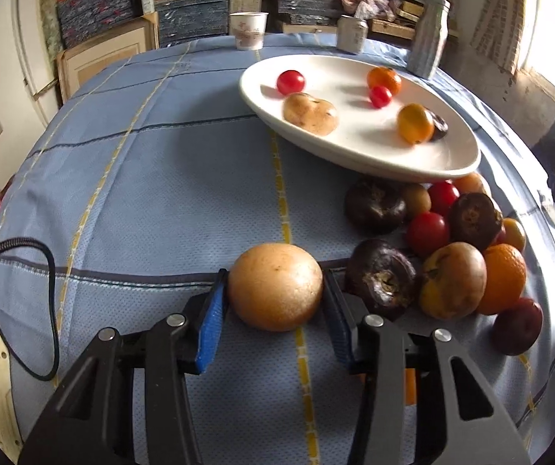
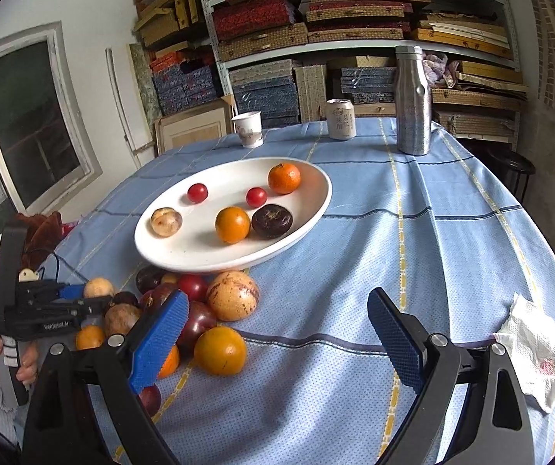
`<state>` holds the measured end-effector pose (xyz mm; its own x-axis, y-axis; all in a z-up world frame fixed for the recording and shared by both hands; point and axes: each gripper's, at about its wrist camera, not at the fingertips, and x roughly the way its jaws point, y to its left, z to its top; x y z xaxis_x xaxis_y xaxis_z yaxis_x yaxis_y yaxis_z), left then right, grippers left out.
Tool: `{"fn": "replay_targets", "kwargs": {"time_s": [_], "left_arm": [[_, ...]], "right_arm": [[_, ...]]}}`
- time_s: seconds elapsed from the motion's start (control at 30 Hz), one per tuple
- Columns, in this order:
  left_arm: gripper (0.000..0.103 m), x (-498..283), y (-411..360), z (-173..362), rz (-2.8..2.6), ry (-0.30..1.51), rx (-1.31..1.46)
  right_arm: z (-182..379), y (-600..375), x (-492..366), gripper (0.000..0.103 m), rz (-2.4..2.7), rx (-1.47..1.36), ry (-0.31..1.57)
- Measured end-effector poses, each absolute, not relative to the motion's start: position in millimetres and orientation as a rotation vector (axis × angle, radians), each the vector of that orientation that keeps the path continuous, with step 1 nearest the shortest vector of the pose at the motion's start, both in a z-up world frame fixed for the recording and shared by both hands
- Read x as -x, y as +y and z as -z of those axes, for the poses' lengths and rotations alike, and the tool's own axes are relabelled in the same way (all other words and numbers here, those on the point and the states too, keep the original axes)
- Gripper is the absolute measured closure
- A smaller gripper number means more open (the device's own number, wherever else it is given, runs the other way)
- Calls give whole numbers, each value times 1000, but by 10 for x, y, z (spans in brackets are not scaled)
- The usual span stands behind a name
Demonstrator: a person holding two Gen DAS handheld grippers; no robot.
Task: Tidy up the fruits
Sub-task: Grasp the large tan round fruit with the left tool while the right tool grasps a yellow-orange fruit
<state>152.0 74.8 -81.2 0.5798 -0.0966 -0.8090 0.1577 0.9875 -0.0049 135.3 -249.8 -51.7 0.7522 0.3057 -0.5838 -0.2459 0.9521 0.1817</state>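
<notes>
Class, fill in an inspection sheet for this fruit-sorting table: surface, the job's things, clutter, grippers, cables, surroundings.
Surface: blue checked tablecloth.
Job's things: white plate holding six pieces; loose fruit pile against its near rim; tan round fruit apart from the pile.
Clutter: paper cup, can, metal bottle, crumpled tissue.
Grippers: left gripper shut on the tan round fruit; right gripper open, holding nothing.
Cables: black cable lying on the cloth.
Surroundings: shelves of stacked boxes, window.

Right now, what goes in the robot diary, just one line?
left tongs: shut on tan fruit | right tongs: open, empty | plate: six fruits
</notes>
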Motion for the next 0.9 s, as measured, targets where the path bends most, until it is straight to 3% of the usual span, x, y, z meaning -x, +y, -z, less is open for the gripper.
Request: {"fn": "replay_targets", "kwargs": {"time_s": [0.17, 0.27, 0.4, 0.57, 0.7, 0.9], "left_arm": [[57, -1540, 807, 797, 106, 936, -66], [57, -1536, 793, 798, 107, 935, -73], [57, -1537, 801, 802, 107, 939, -73], [57, -1532, 795, 807, 106, 939, -76], [57, -1532, 795, 804, 106, 939, -77], [57, -1532, 793, 803, 106, 939, -77]], "right_arm": [[607, -2272, -1355, 11, -350, 6, 709], [649, -2206, -1354, 19, -373, 32, 731], [719, -2151, -1385, 37, -403, 42, 786], [776, -2108, -1410, 45, -433, 48, 828], [850, -2098, -1468, 63, -489, 18, 879], [853, -2107, -1464, 65, -503, -2, 883]]}}
